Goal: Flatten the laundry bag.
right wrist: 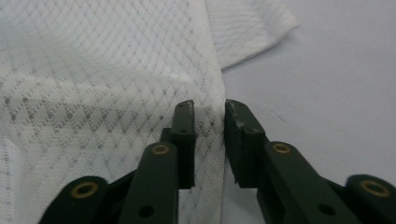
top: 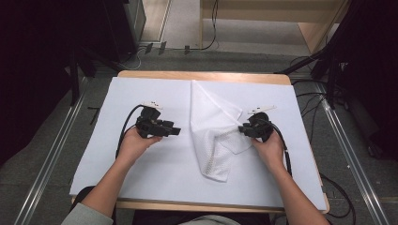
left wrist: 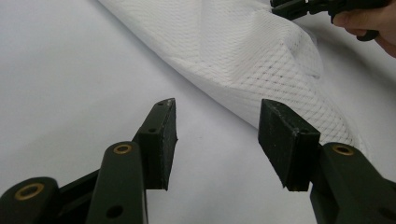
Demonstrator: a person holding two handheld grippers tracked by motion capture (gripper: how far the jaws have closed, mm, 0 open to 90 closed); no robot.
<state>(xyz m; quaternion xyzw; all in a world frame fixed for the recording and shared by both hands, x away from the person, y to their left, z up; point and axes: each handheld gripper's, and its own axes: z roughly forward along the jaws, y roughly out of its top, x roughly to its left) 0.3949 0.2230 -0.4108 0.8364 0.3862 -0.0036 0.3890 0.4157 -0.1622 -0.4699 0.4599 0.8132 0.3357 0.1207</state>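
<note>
A white mesh cloth (top: 211,117) lies crumpled and partly folded on the white sheet (top: 141,173) that covers the table. My right gripper (top: 242,129) is at the cloth's right edge, where the fabric stands up in a ridge. In the right gripper view the jaws (right wrist: 210,140) stand a little apart, with the cloth's edge (right wrist: 93,93) running through the gap and the pads not pressed on it. My left gripper (top: 176,131) hovers over bare sheet just left of the cloth, open and holding nothing (left wrist: 217,135). The cloth (left wrist: 243,46) lies beyond its fingertips.
The wooden table edge (top: 202,75) shows at the back and front. Cables trail from both grippers, and more lie on the grey floor at the right (top: 338,187). Dark stands rise on both sides.
</note>
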